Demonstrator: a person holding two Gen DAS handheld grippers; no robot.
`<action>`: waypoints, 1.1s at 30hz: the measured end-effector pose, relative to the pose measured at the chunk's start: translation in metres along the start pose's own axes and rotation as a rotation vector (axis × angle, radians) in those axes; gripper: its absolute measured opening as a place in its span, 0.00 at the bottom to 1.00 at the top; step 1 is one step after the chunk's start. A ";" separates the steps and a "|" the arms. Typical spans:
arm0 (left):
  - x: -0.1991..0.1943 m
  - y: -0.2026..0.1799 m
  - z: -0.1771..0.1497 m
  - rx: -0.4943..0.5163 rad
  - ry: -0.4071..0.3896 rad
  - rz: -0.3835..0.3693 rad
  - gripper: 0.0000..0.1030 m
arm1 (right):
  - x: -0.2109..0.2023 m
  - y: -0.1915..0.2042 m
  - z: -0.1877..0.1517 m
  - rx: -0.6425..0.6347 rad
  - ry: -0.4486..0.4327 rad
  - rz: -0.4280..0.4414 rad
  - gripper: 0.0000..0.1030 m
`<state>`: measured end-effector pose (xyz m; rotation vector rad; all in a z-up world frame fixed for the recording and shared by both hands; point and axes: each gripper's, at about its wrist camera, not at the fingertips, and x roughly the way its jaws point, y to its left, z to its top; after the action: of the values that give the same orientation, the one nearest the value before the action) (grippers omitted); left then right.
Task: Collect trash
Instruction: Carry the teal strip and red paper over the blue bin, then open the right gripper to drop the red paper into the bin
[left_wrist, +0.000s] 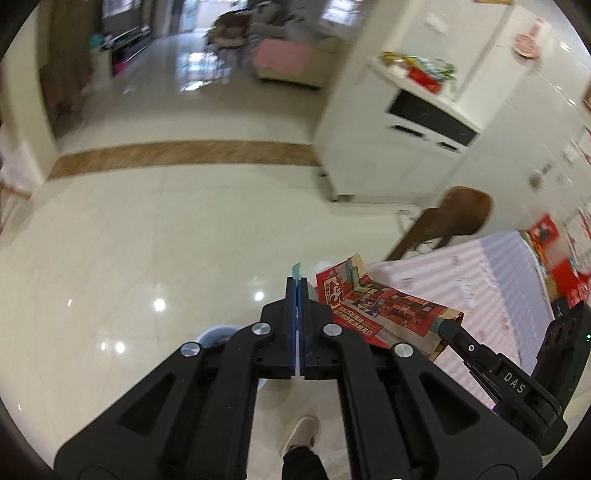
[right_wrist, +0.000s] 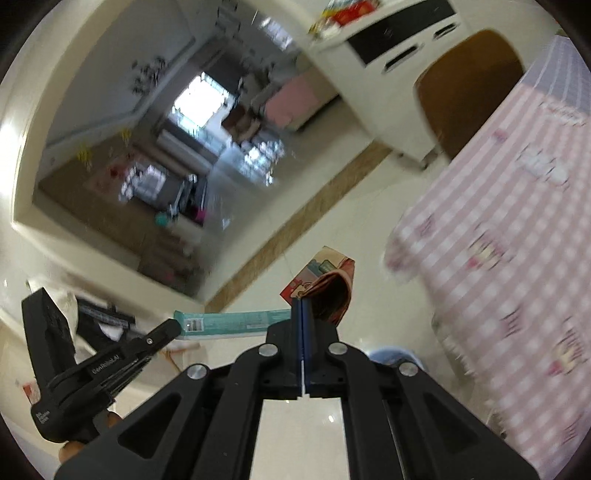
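Observation:
My left gripper is shut on a thin teal box; only its end shows above the fingertips. From the right wrist view the teal box shows lengthwise, held by the left gripper. My right gripper is shut on a red printed carton, held open-end up over the floor. The same carton shows in the left wrist view, pinched by the right gripper. A blue round bin rim shows below, partly hidden; it also shows in the right wrist view.
A table with pink checked cloth stands at right, with a brown chair behind it. A white cabinet stands beyond. The glossy tile floor stretches left. My shoe shows below.

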<state>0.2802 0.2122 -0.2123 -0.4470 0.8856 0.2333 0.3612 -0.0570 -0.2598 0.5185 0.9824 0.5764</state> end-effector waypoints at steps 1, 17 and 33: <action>0.002 0.008 -0.003 -0.014 0.007 0.010 0.00 | 0.012 0.005 -0.008 -0.009 0.029 -0.007 0.01; 0.056 0.113 -0.063 -0.147 0.144 0.155 0.00 | 0.144 0.032 -0.086 -0.103 0.318 -0.098 0.02; 0.081 0.124 -0.070 -0.150 0.209 0.156 0.00 | 0.164 0.036 -0.101 -0.152 0.381 -0.164 0.25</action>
<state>0.2350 0.2902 -0.3495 -0.5494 1.1137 0.4036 0.3358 0.0927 -0.3835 0.1905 1.3165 0.6081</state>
